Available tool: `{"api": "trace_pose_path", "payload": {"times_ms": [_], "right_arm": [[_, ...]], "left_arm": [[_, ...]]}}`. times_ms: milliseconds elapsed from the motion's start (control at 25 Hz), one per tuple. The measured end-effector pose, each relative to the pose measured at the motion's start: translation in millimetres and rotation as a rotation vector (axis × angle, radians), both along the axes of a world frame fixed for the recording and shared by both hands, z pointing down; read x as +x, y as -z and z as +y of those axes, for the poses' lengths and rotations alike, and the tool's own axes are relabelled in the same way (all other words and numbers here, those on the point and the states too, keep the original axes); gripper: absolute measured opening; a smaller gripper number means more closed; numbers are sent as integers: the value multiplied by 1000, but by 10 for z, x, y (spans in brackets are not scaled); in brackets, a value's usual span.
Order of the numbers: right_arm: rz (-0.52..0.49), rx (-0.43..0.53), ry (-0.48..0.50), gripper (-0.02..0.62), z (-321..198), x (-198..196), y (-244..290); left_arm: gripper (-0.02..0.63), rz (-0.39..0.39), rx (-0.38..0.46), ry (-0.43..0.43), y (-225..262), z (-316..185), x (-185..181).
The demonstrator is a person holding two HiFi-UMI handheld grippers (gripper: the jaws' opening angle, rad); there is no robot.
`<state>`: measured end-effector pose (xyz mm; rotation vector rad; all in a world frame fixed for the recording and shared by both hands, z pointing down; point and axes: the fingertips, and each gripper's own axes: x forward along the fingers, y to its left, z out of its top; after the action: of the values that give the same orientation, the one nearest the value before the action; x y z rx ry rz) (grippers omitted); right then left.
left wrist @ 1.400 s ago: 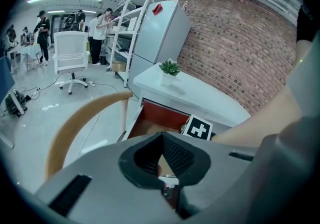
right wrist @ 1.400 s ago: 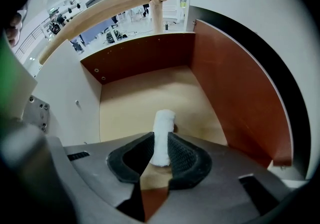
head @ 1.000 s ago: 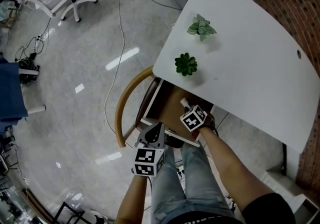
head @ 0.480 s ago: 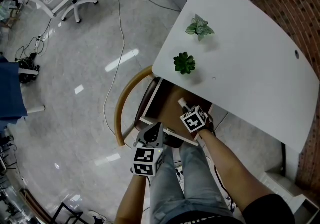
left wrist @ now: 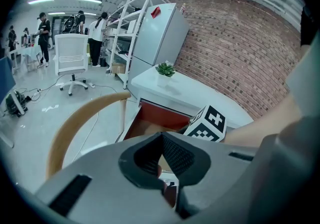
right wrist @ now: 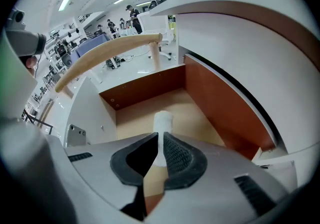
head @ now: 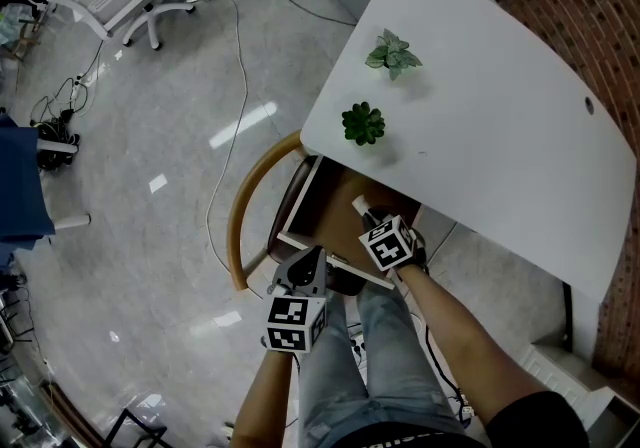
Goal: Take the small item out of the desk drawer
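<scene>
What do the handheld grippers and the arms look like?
Both the left gripper and right gripper: grey moulded bodies, black ribbed jaw pads, each topped by a white cube with black square markers. Forearms bare; a black sleeve shows on the right upper arm.

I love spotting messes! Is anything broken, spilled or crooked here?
Nothing stands out. The drawer is open for the task: the right tongs, which have just been closing, grip a small white item over it. Both plants stand upright on the desk.
</scene>
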<state>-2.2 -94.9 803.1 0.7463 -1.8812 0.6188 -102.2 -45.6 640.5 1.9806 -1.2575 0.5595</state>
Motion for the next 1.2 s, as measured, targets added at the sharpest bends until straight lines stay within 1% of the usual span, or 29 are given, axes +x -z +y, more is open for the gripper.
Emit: {"api": "trace_pose_path", "payload": {"times_ms": [320,520,920,1200], "right_arm": [[-30,43,17,21,44,-20,268],[-33,62,34,20,102,-6,492],[-91,68,-13,17,217,27,1013],[-118,100,-10,17,266,41,1382]], "left_arm": [[-3,-1,9,-4,75,18,18],[-3,-1,23,4,240,10,3],[-3,-11,33,-1,572,42,-11],[-3,-10,47,-6,795,24,25]]}}
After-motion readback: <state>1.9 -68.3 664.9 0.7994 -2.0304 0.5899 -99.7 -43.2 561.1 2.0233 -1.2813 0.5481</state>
